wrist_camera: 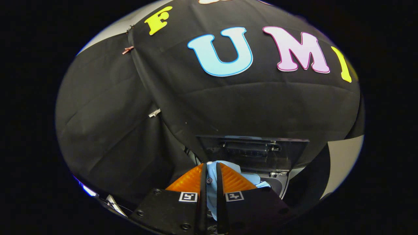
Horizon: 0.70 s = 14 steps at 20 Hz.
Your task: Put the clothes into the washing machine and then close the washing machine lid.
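My gripper (211, 169) is shut on a light blue garment (211, 182) with a small dark button; the cloth is pinched between both fingers and spills out to the right of them (253, 179). Just beyond the fingers stands the washing machine (279, 182) with its dark, see-through lid (258, 151) raised upright. The garment hangs in front of the machine's opening; the drum itself is hidden behind the fingers and cloth.
Black booth cloth hangs close behind and around the machine. A pale wall (343, 160) shows to the right of the lid. A bright strip (88, 190) lies low on the left.
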{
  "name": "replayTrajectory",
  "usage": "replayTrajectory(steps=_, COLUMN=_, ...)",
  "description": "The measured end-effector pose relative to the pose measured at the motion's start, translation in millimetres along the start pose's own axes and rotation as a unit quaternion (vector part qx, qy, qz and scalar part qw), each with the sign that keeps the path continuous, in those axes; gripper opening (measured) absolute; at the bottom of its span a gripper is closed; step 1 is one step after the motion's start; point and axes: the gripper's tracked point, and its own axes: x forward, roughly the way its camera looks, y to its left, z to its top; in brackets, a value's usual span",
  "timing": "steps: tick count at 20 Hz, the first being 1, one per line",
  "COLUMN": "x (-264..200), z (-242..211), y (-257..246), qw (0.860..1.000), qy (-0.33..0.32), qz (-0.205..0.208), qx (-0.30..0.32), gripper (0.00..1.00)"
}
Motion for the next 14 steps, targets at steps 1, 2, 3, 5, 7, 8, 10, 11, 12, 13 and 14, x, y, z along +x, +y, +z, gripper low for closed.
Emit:
replayTrajectory(steps=1, x=8.6, z=-6.9, y=-3.4, qw=1.000, qy=0.006, qz=-0.006, qx=-0.003, gripper=0.16)
replayTrajectory(steps=2, x=15.2, z=-15.4, y=-7.1, qw=1.000, qy=0.014, qz=-0.009, qx=-0.003, gripper=0.16)
replayTrajectory(steps=3, x=23.2, z=-21.8, y=-11.4, qw=1.000, qy=0.020, qz=-0.012, qx=0.000, gripper=0.16)
replayTrajectory(steps=5, x=42.1, z=-33.6, y=-21.2, qw=0.999, qy=0.028, qz=-0.019, qx=-0.004, gripper=0.16)
replayTrajectory(steps=7, x=60.0, z=-47.8, y=-28.6, qw=0.999, qy=0.039, qz=-0.026, qx=-0.006, gripper=0.16)
replayTrajectory(steps=8, x=68.7, z=-56.3, y=-32.9, qw=0.999, qy=0.044, qz=-0.029, qx=-0.006, gripper=0.16)
replayTrajectory(steps=10, x=84.1, z=-72.4, y=-42.6, qw=0.998, qy=0.055, qz=-0.037, qx=-0.009, gripper=0.16)
replayTrajectory(steps=11, x=91.2, z=-82.5, y=-47.6, qw=0.997, qy=0.059, qz=-0.040, qx=-0.008, gripper=0.16)
replayTrajectory(steps=12, x=96.6, z=-90.5, y=-52.1, qw=0.997, qy=0.064, qz=-0.043, qx=-0.006, gripper=0.16)
replayTrajectory(steps=13, x=103.2, z=-99.7, y=-57.4, qw=0.997, qy=0.066, qz=-0.047, qx=-0.007, gripper=0.16)
replayTrajectory(steps=14, x=109.8, z=-108.1, y=-63.3, qw=0.996, qy=0.070, qz=-0.053, qx=-0.011, gripper=0.16)
